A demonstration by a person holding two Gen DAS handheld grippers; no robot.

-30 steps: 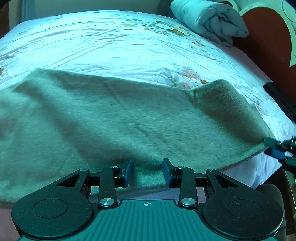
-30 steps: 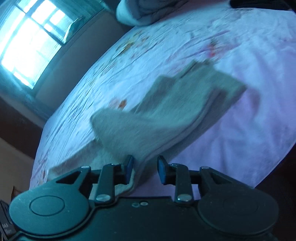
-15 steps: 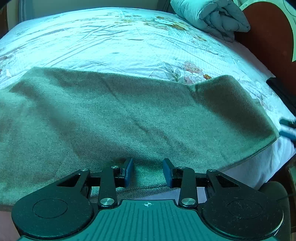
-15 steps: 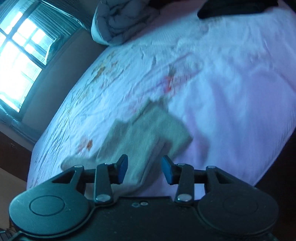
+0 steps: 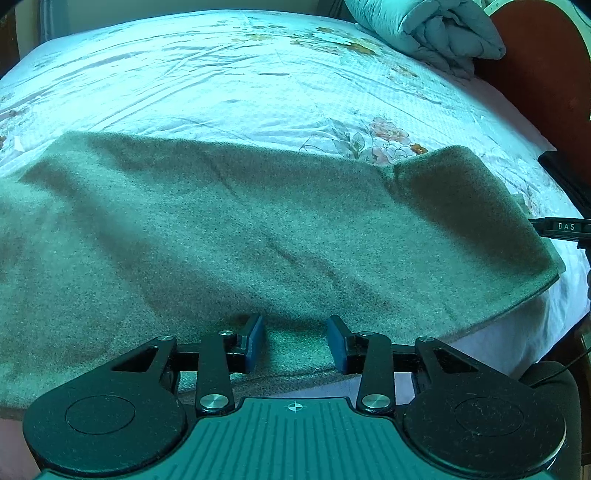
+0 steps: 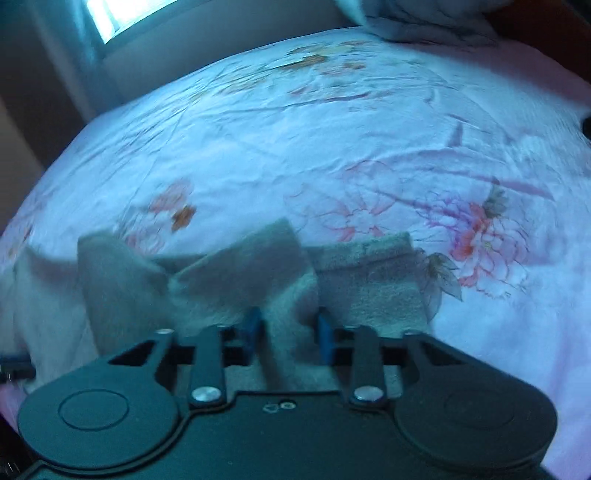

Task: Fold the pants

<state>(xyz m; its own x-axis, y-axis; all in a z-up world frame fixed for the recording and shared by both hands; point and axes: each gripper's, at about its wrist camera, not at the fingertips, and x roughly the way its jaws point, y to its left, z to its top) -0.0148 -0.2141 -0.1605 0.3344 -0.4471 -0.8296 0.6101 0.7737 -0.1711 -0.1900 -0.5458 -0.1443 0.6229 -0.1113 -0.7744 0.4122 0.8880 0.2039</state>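
Observation:
Grey-green fleece pants (image 5: 258,229) lie spread across the floral bed sheet (image 5: 258,74), reaching from the left edge to the near right corner. My left gripper (image 5: 295,343) hovers at their near edge. Its jaws are opening, and the hem lies between the blue pads without being pressed. In the right wrist view the bunched end of the pants (image 6: 229,273) rises into folds. My right gripper (image 6: 288,334) is closing there, and a ridge of the fabric fills the gap between its pads. One right fingertip (image 5: 561,226) shows at the pants' right end.
A rolled quilt (image 5: 424,33) lies at the head of the bed beside a reddish-brown headboard (image 5: 535,74). A dark object (image 5: 565,173) sits at the bed's right edge. A bright window (image 6: 122,14) is at the far left. The mattress drops off close to both grippers.
The right view has rolled level and swung along the bed, so the pants' end now sits between its pads. In the left view the pants barely moved, and the right fingertip shifted upward.

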